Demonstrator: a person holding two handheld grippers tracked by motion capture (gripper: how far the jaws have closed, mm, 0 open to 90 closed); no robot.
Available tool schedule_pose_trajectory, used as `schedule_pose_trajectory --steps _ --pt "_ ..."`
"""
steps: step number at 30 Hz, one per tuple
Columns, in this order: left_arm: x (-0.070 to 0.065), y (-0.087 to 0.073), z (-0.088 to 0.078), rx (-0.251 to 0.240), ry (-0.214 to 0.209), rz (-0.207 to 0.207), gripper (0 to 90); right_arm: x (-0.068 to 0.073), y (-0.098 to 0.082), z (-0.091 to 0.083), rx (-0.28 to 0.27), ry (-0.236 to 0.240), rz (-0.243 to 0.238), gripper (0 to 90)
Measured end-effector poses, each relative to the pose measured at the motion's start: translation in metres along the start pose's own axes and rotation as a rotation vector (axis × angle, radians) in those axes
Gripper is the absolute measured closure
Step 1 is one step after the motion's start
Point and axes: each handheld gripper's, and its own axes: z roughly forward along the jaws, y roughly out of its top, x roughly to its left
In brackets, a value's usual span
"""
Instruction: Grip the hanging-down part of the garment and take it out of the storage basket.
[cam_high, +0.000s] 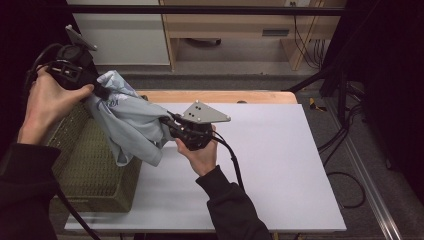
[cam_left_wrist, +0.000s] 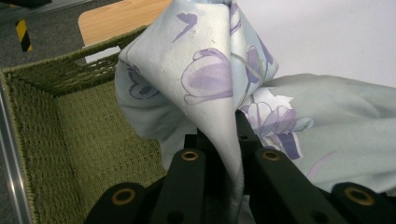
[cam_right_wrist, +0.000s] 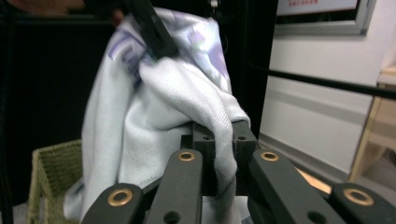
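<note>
Soft floral cloth (cam_high: 131, 125) (pale, crumpled) pinched by left tongs (cam_high: 102, 91) and right tongs (cam_high: 167, 122); woven green basket (cam_high: 95, 170) beneath

Pale grey-blue cloth (cam_left_wrist: 205, 79) printed with purple flowers; olive-green woven basket (cam_high: 95, 170); white surface (cam_high: 280, 165) with a light wood edge.

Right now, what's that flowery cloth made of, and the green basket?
The cloth looks like soft, matte knit fabric, maybe cotton: it folds and drapes, with printed purple flowers. The basket looks woven from green cord or fibre, rough and dull; the weave shows on its walls.
</note>
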Motion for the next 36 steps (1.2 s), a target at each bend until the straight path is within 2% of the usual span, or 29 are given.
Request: schedule_pose_trajectory --steps 1,3,6,14,16,17,18,20,21,23,25,27,28,36 --pt "-0.001 0.0 0.001 0.001 0.0 0.002 85.1 -0.004 -0.007 0.0 0.03 -0.003 0.014 85.3" --pt "-0.003 0.0 0.003 0.003 -0.003 0.007 85.1 -0.006 -0.011 0.001 0.041 -0.009 0.022 85.3" --pt "-0.006 0.0 0.007 0.006 -0.006 0.013 85.1 -0.011 -0.025 0.003 0.09 -0.007 0.048 84.9" --pt "-0.017 0.001 0.02 0.023 -0.01 0.042 85.1 -0.015 -0.058 0.011 0.181 -0.015 0.078 82.4" --pt "-0.018 0.0 0.022 0.025 -0.008 0.04 85.1 -0.015 -0.063 0.013 0.201 -0.02 0.079 76.7" --pt "-0.018 0.0 0.023 0.028 -0.006 0.042 85.1 -0.014 -0.068 0.014 0.218 -0.011 0.082 66.3" --pt "-0.018 0.0 0.023 0.028 -0.005 0.04 85.1 -0.014 -0.068 0.014 0.218 -0.011 0.082 66.3" --pt "-0.018 0.0 0.023 0.03 -0.006 0.039 85.1 -0.013 -0.071 0.013 0.232 -0.001 0.079 55.0" --pt "-0.017 0.0 0.023 0.031 -0.006 0.04 85.1 -0.012 -0.072 0.012 0.238 -0.001 0.061 51.4" --pt "-0.017 0.0 0.023 0.035 -0.003 0.038 85.1 -0.01 -0.073 0.003 0.224 0.016 0.049 35.8" --pt "-0.016 0.0 0.024 0.041 0.001 0.036 85.1 -0.01 -0.072 -0.001 0.216 0.026 0.052 33.2" --pt "-0.016 0.0 0.026 0.045 0.002 0.036 85.1 -0.012 -0.07 -0.015 0.188 0.034 0.066 23.1" --pt "-0.015 0.0 0.026 0.047 0.001 0.04 85.1 -0.012 -0.07 -0.015 0.188 0.034 0.066 23.1" --pt "-0.016 -0.001 0.028 0.048 -0.001 0.042 85.0 -0.028 -0.064 -0.05 0.123 -0.054 0.087 12.2"
